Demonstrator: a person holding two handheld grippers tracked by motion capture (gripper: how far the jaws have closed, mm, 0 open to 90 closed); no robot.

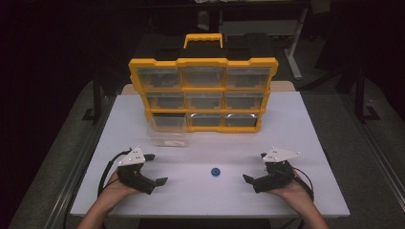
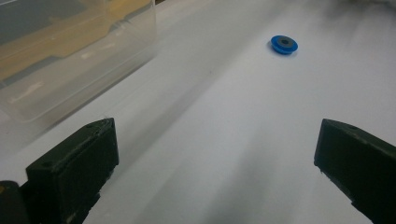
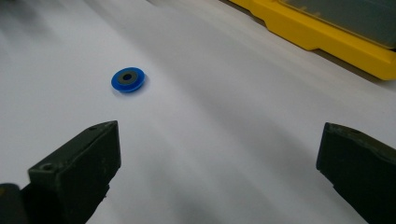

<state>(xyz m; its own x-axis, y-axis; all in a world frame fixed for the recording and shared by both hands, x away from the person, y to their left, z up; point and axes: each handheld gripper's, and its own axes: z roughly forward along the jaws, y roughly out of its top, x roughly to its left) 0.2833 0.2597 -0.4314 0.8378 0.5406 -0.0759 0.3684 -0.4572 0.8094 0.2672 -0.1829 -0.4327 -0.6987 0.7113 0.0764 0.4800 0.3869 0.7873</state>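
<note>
A small blue ring [image 1: 215, 171] with a dark middle lies flat on the white desk [image 1: 296, 143], about halfway between the two tools. The left hand-held gripper [image 1: 152, 168] sits low near the front of the desk, and its two black jaws are spread wide apart. Nothing is between them, and they touch nothing but maybe the desk top. The right hand-held gripper [image 1: 254, 166] is on the other side, and its jaws are spread wide too, with nothing in them. Both point in toward the middle, where the ring is, but each is well apart from it. In the left gripper view the blue ring [image 2: 284, 45] is far ahead, and a clear plastic drawer [image 2: 70, 56] lies on the desk to one side. Behind all this stands a yellow box of little drawers [image 1: 203, 93], upright. The clear drawer [image 1: 166, 137] rests just in front of the box's bottom left corner.
</note>
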